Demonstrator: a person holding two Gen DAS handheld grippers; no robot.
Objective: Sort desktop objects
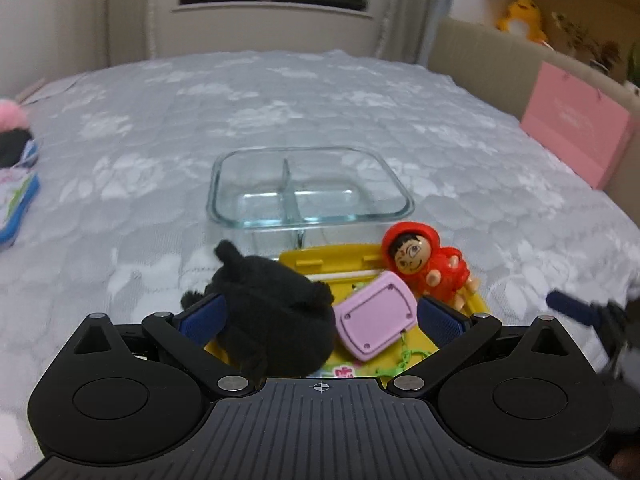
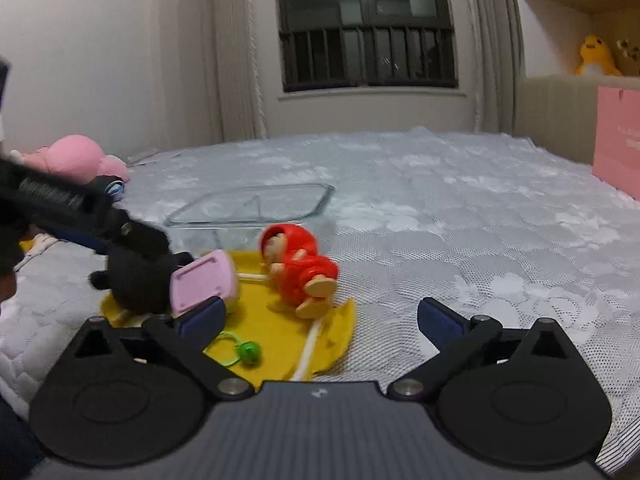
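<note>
— Grey patterned bedspread (image 1: 280, 96), dark barred window (image 2: 368, 28) behind. On it?
— Divided glass container (image 1: 310, 188), both compartments bare; just in front, yellow tray (image 2: 280, 332) bearing black plush toy (image 1: 272, 312), pink rectangular case (image 1: 374, 314), red-hooded doll (image 1: 432, 268), green bell charm (image 2: 248, 354).
— Left gripper (image 1: 320, 316)?
— Spread wide, straddling plush and pink case; contact unclear.
— Right gripper (image 2: 320, 320)?
— Spread too, pinching nothing, low over tray's near edge.

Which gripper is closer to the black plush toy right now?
Left. The left gripper straddles the black plush toy, fingers open around it; the right gripper hovers open beside it.
</note>
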